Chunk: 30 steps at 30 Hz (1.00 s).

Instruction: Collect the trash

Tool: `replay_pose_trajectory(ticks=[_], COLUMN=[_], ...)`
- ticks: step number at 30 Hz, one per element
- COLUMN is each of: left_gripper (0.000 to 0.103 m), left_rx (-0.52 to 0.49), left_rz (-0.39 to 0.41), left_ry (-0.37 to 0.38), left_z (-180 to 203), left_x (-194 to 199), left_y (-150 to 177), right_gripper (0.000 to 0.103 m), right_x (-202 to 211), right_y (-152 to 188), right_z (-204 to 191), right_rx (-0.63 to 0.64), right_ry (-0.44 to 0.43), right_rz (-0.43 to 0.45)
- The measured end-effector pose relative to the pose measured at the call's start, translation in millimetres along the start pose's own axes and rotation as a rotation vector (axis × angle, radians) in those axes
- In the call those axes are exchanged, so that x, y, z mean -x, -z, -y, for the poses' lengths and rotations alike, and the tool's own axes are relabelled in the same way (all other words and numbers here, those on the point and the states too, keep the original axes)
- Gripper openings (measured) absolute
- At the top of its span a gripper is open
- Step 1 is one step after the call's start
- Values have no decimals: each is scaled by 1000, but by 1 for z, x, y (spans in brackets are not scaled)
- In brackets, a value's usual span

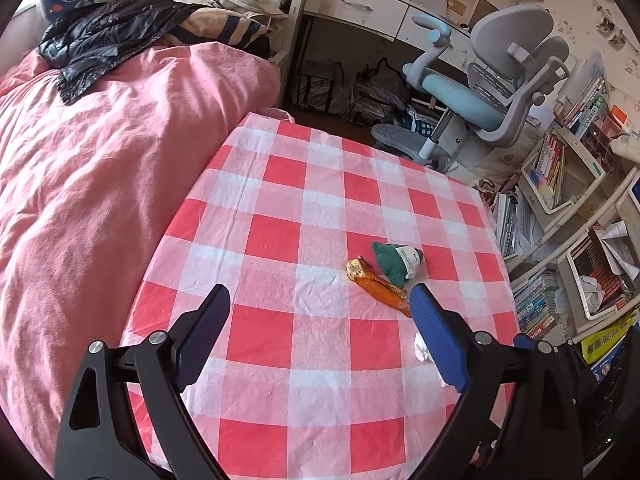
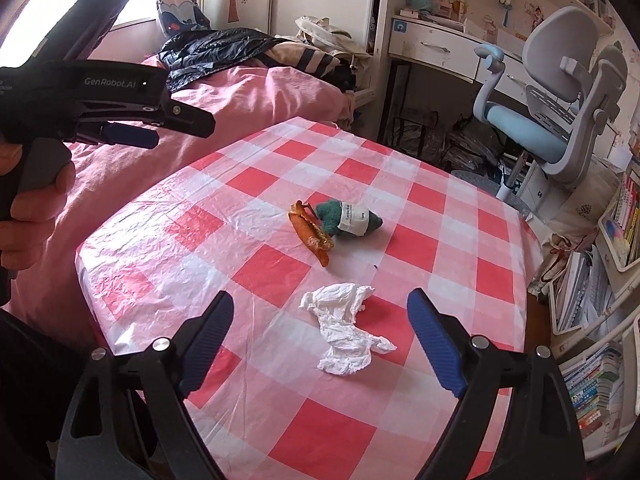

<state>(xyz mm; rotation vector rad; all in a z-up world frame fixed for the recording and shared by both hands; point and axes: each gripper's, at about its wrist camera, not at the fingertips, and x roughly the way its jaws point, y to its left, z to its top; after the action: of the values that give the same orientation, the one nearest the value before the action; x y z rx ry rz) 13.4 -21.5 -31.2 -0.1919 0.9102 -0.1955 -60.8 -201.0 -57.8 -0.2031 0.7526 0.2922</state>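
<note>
Right gripper [image 2: 320, 328] jaws apart, empty — tissue [image 2: 344, 328] lies on the counter [image 2: 440, 216] right between them. Wrapper [image 2: 310, 232] and green bundle [image 2: 348, 220] sit ahead of the jaws, touching each other. Left gripper [image 1: 320, 316] jaws apart too, empty — wrapper [image 1: 378, 280] just ahead of its right jaw, tissue [image 1: 422, 350] mostly hidden behind that jaw.

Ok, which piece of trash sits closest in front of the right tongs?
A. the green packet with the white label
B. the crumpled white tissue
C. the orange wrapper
B: the crumpled white tissue lies between the open fingers of the right tongs, with the other two pieces farther back.
</note>
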Motion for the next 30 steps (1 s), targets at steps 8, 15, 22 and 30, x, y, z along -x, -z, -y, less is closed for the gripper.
replay_pose_trajectory(ticks=[8,15,22,30], left_gripper=[88,88,88,89], left_rx=[-10,-16,-18,-19], left_rz=[-5,-11,-12,-13], left_ry=[2,0,-1,-1], left_z=[1,3,4,4], left_x=[-1,-2,-3,-3], left_y=[1,2,1,1], right_gripper=[85,85,85,85], right_x=[-1,0,-1,-1], right_y=[1,0,0,-1], right_z=[0,-1,0,-1], right_rx=[3,4,3,7], right_ry=[2,0,1,1], right_rz=[-5,-2,-4,-6])
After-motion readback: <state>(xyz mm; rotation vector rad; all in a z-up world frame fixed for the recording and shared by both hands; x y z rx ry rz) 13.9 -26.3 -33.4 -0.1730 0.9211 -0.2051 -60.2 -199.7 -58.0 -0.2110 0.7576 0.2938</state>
